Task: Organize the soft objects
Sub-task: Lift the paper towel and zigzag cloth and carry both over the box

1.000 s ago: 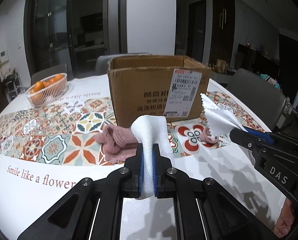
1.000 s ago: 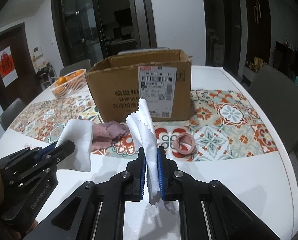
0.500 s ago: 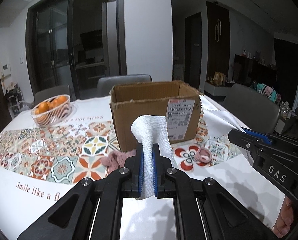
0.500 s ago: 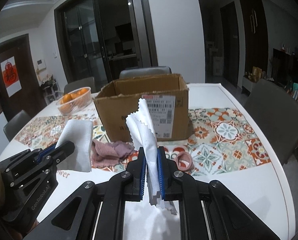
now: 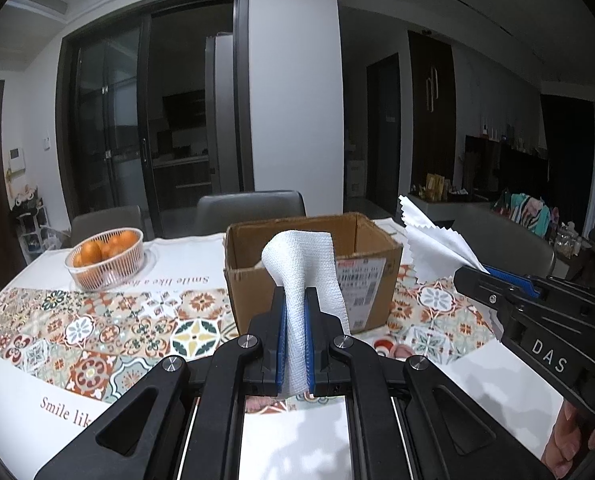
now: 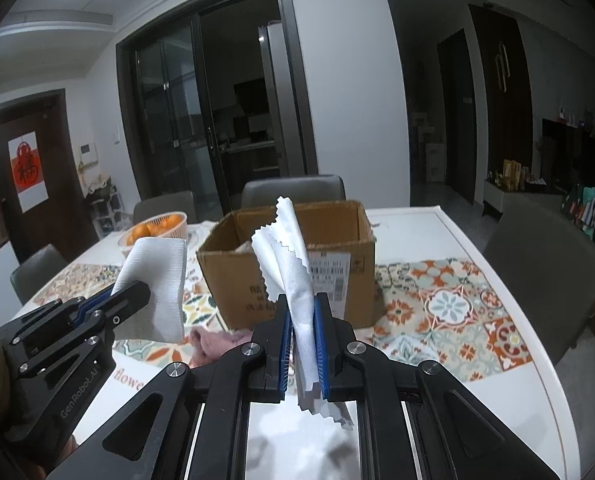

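Observation:
My left gripper (image 5: 294,308) is shut on a white woven cloth (image 5: 303,264), held up above the table in front of the open cardboard box (image 5: 361,240). It also shows in the right wrist view (image 6: 131,286) with the cloth (image 6: 159,276). My right gripper (image 6: 302,312) is shut on a white zigzag-edged cloth (image 6: 287,256), also raised before the box (image 6: 337,224). That cloth shows at the right of the left wrist view (image 5: 433,248). A pink cloth (image 6: 213,342) lies on the table in front of the box.
A white basket of oranges (image 5: 105,258) stands at the back left of the patterned tablecloth (image 5: 97,320). A pink ring (image 5: 397,348) lies near the box, mostly hidden. Grey chairs (image 6: 537,264) surround the table.
Both grippers have risen with their cloths, so the box's open top and inside now show. Both jaws stay shut.

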Action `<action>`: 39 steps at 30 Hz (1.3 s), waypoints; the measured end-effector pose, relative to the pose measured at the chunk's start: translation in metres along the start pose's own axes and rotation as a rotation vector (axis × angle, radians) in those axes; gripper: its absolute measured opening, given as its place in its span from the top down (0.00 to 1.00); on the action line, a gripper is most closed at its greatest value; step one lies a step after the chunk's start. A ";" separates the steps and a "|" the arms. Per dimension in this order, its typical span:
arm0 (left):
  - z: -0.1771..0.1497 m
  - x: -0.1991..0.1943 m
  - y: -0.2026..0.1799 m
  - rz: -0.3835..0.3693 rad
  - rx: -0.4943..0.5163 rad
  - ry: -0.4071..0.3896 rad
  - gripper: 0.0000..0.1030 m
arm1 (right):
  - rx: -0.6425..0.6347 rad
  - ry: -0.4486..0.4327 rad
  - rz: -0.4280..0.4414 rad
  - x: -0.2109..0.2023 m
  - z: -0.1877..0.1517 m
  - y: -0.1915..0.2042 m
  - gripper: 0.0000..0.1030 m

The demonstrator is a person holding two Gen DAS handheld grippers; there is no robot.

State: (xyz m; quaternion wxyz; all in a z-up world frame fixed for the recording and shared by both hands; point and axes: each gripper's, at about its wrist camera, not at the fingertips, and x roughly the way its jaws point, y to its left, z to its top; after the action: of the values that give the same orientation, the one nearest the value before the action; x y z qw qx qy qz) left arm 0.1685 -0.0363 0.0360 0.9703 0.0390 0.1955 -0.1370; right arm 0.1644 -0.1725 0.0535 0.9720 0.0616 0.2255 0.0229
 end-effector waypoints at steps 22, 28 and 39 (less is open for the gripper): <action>0.043 0.037 0.012 0.030 0.015 -0.086 0.91 | -0.019 -0.078 0.002 0.034 0.046 0.000 0.88; 0.048 0.057 0.017 0.042 0.021 -0.088 0.91 | -0.043 -0.080 0.006 0.056 0.058 0.001 0.88; 0.057 0.101 0.025 0.039 0.025 -0.063 0.91 | -0.077 -0.064 0.012 0.100 0.074 -0.004 0.88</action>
State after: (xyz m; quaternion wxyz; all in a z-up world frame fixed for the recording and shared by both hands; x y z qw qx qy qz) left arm 0.2857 -0.0454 0.0494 0.9779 0.0504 0.1622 -0.1215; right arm 0.2866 -0.1771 0.0758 0.9802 0.0263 0.1929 0.0355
